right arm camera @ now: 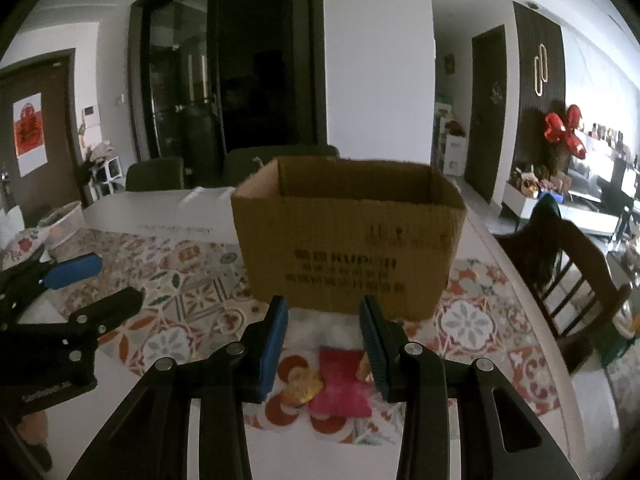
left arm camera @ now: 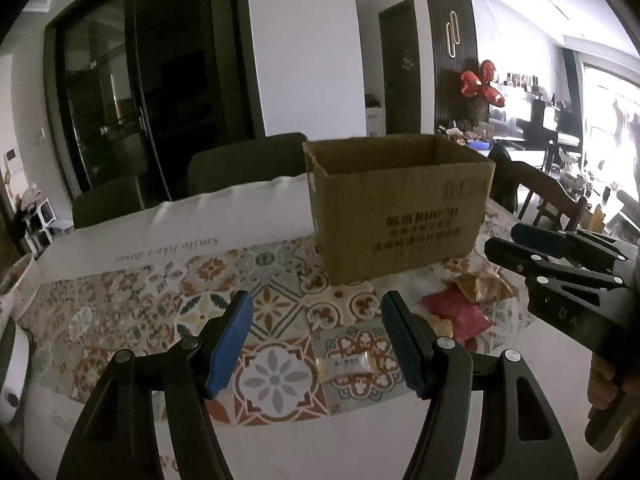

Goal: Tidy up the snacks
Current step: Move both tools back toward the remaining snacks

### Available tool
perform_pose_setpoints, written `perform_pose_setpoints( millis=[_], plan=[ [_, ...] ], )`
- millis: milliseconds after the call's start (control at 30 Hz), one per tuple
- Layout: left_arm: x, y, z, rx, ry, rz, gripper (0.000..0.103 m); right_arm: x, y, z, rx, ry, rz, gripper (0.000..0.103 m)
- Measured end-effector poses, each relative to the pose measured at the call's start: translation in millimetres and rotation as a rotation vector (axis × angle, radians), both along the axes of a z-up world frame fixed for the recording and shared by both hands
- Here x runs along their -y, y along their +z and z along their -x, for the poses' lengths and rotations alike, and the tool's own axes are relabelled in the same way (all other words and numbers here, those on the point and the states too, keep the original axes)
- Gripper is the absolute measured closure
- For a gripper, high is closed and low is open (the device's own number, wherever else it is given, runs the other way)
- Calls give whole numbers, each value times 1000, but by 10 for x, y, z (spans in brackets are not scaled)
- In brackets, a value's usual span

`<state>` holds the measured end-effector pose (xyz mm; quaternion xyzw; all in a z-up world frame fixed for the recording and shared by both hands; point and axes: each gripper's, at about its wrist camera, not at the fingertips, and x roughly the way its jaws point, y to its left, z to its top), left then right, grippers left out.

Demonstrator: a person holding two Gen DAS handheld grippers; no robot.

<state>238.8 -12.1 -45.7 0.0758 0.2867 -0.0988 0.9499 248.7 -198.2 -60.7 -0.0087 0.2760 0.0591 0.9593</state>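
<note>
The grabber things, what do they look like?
Both look alike. The left gripper and right gripper each have black, angular arms with round silver bolts and triangle cut-outs. Each has two flat fingers: one with a bright blue pad, the other a darker, ridged pad. No cables or sleeves show.

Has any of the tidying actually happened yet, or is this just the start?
Looks like the start. Nothing shows done: the box interior is hidden. In hand: nothing; the left gripper and right gripper are both open and empty. Left: the white candy, pink packet, yellow snack and brown wrapper lie on the table.
</note>
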Motion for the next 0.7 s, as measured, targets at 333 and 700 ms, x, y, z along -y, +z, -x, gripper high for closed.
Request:
perform_pose_setpoints(
  millis=[333, 700],
  plan=[
    [9, -459, -9, -99, 12, 13, 31, 37, -377, -22, -92, 0, 8, 65],
    [171, -767, -140, -149, 5, 1, 24, 162, -684, -205, -167, -9, -72, 52]
  ],
)
